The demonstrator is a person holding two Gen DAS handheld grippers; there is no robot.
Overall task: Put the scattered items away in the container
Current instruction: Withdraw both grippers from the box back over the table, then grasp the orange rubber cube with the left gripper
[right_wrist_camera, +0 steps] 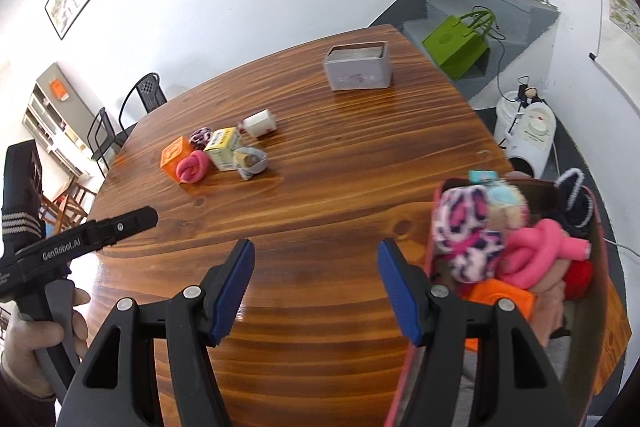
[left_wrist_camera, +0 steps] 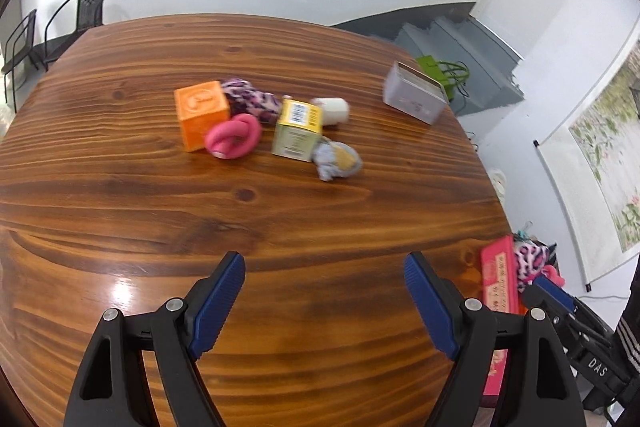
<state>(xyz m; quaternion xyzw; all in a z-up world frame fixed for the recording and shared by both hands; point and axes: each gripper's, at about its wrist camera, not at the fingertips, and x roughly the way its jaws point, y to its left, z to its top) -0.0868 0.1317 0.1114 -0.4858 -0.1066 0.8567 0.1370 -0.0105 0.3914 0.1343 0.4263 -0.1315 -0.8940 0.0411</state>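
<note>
Scattered items lie in a cluster mid-table: an orange box [left_wrist_camera: 201, 114], a pink knotted band [left_wrist_camera: 234, 136], a leopard-print scrunchie [left_wrist_camera: 250, 99], a yellow-green box [left_wrist_camera: 297, 129], a white roll [left_wrist_camera: 331, 110] and a grey-blue cloth bundle [left_wrist_camera: 338, 159]. My left gripper [left_wrist_camera: 324, 269] hovers open and empty over bare wood, well short of them. The pink container [right_wrist_camera: 516, 267], full of soft items, sits at the table's near right edge. My right gripper [right_wrist_camera: 316, 255] stands open and empty just left of it. The same cluster [right_wrist_camera: 218, 155] shows far off in the right wrist view.
A grey tin [left_wrist_camera: 416, 93] stands near the table's far right edge. The left gripper's body and the hand holding it [right_wrist_camera: 44, 323] show at the lower left of the right wrist view. Black chairs [left_wrist_camera: 76, 15] stand beyond the far left corner. A green bag [right_wrist_camera: 460, 43] sits on grey stairs.
</note>
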